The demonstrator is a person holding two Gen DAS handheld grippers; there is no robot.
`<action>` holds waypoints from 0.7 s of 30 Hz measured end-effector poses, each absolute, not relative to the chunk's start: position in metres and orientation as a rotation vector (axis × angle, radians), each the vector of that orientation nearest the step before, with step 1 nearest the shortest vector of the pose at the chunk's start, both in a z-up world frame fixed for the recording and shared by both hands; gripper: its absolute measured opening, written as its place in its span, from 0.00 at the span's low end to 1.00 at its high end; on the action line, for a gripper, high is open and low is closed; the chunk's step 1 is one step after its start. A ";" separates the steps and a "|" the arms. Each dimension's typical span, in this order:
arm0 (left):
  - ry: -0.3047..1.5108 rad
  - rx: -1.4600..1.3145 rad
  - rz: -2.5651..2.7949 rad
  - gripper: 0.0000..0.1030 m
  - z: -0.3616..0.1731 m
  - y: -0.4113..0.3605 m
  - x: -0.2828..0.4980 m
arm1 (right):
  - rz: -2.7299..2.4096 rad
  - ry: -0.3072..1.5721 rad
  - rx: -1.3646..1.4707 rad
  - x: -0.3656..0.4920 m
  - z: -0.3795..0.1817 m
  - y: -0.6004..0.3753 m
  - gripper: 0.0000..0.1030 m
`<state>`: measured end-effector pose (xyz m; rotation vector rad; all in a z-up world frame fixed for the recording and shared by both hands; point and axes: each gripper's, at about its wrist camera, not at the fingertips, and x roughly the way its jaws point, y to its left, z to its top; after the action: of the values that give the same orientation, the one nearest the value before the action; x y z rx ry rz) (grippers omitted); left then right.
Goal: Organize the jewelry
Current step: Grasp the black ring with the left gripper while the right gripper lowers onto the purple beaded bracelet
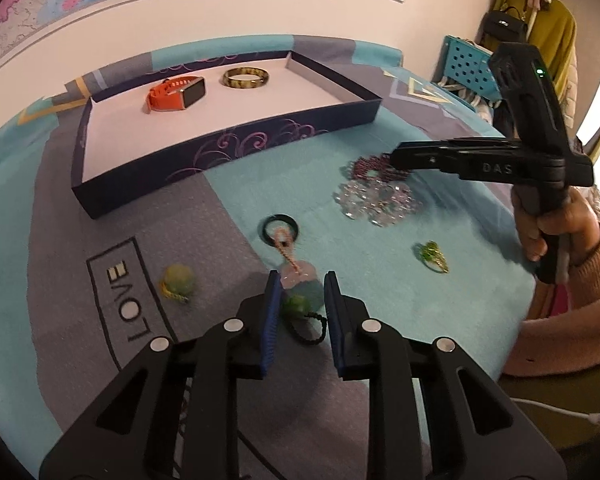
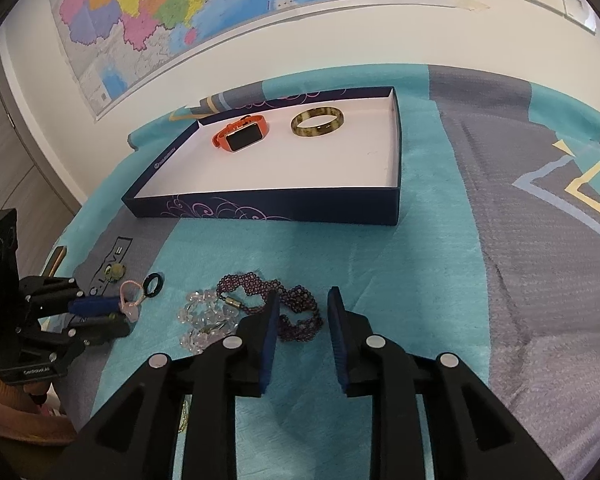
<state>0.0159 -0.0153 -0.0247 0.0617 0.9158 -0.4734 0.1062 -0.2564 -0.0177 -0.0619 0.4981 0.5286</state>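
Note:
A dark blue box (image 1: 236, 148) (image 2: 284, 210) holds an orange watch (image 1: 176, 94) (image 2: 242, 134) and an amber bangle (image 1: 246, 78) (image 2: 318, 122). My left gripper (image 1: 302, 290) is open, its jaws on either side of a pink and teal bead pendant (image 1: 304, 286) with a braided cord and black ring (image 1: 280, 229). My right gripper (image 2: 304, 304) is open above a purple bead bracelet (image 2: 260, 292) (image 1: 370, 168). A clear crystal bracelet (image 1: 376, 200) (image 2: 206, 316) lies beside it.
A green ring (image 1: 432, 256) and a yellow-green bead charm (image 1: 176, 280) (image 2: 116, 270) lie on the teal and grey cloth (image 1: 180, 216). A blue crate (image 1: 468, 66) and hanging clothes stand at the far right. A map hangs on the wall (image 2: 180, 4).

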 end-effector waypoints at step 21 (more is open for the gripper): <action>0.823 0.070 -0.404 0.24 -0.010 -0.036 0.038 | 0.526 0.491 -0.051 0.104 -0.021 -0.258 0.32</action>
<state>0.0378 -0.0365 -0.0100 0.0700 0.8233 -0.4041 0.1044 -0.2584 -0.0209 -0.0511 0.4910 0.5263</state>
